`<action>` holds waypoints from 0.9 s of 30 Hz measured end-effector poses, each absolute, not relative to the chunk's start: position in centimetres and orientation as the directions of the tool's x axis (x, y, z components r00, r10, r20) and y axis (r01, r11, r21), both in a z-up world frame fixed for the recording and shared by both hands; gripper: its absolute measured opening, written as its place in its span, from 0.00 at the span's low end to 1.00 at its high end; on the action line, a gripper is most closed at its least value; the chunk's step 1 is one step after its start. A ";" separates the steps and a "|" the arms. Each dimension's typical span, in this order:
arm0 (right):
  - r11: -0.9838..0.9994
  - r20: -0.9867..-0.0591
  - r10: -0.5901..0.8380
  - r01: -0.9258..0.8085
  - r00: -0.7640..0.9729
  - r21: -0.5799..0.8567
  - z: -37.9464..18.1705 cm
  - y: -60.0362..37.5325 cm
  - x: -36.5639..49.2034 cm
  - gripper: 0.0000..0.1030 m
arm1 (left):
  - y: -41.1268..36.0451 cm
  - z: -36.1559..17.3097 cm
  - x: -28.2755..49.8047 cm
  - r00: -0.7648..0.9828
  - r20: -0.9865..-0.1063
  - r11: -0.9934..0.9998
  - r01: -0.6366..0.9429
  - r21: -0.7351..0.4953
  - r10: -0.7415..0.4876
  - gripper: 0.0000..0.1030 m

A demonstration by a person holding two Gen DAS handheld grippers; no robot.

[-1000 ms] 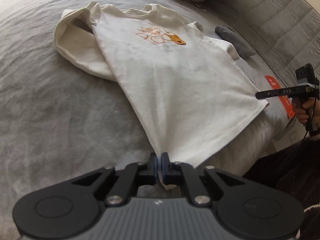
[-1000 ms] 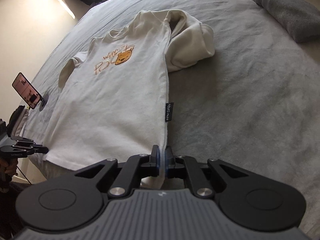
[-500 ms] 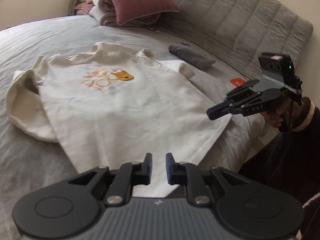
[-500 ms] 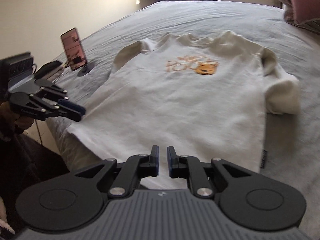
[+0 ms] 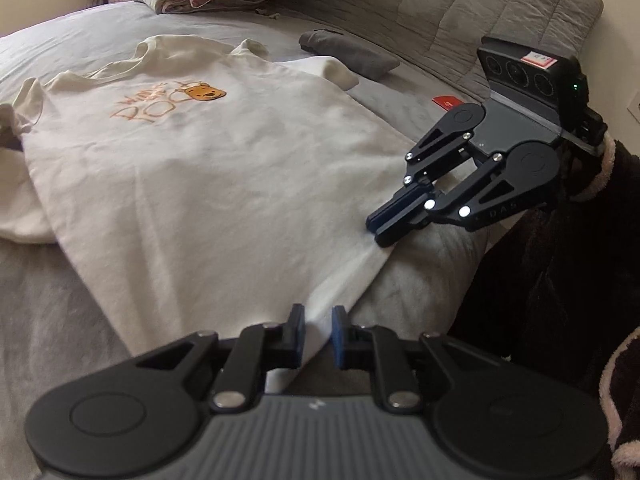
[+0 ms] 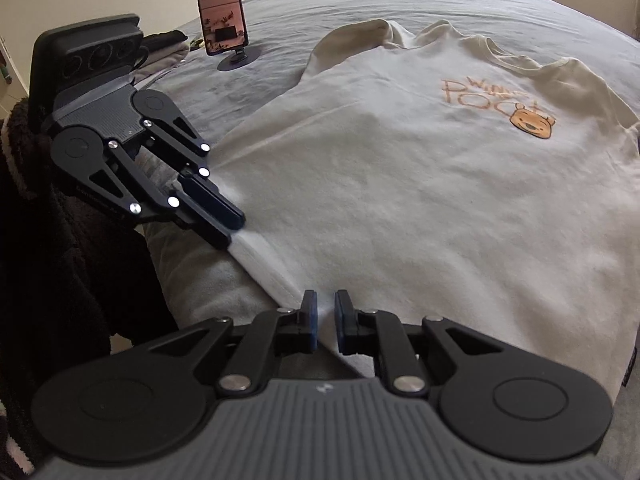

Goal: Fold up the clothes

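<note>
At the near edge of the bed (image 5: 72, 312), both grippers have let go of the hem they were pinching a second ago; the jaws of each have just been opening and now stand a little apart, with nothing clamped; the left gripper (image 5: 319, 330) hangs over the bottom hem of the cream T-shirt (image 5: 208, 184), cloth showing in the gap but the pads not pressing on it; the right gripper (image 6: 326, 322) sits likewise at the hem, jaws narrowly parted and free; both hands have also swung in toward the middle of the hem, so the two tools now point near each other. Beyond them the shirt lies spread face up and fairly flat, print toward the far end, one sleeve bunched; I judge the laying-out done and the first fold still to come.
</note>
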State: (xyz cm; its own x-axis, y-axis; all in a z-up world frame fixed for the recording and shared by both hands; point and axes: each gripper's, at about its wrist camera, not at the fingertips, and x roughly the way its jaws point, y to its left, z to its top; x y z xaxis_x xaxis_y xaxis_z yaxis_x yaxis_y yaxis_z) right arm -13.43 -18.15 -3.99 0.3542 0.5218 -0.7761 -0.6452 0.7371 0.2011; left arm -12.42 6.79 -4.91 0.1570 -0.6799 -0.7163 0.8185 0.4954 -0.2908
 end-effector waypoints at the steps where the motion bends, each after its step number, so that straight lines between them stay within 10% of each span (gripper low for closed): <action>1: 0.740 -0.773 0.527 -0.639 0.354 0.212 -4.0 -18.7 -13.5 0.16 | 7.7 -5.0 -12.3 0.156 -0.712 0.500 0.811 -0.304 -0.685 0.14; 16: 0.830 -0.756 0.492 -0.493 0.432 0.259 -3.7 -28.4 -14.9 0.17 | 12.4 -3.0 -11.9 0.125 -0.720 0.494 0.805 -0.329 -0.683 0.15; 20: 0.878 -0.738 0.442 -0.414 0.511 0.239 -2.8 -30.1 -14.1 0.43 | 11.4 -1.5 -11.2 0.177 -0.685 0.497 0.813 -0.304 -0.707 0.37; 27: 0.929 -0.706 0.370 -0.243 0.604 0.279 -2.3 -33.1 -11.4 0.44 | 7.9 0.0 -8.5 0.317 -0.636 0.589 0.761 -0.272 -0.704 0.46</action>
State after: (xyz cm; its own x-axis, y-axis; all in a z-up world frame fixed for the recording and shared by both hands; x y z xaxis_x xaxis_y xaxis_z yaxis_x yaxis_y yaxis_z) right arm -11.43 -33.10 -2.32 0.6045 0.3696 -0.7057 -0.2426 0.9292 0.2788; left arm -8.45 7.94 0.03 0.3169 -0.7038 -0.6358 0.7610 0.5888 -0.2725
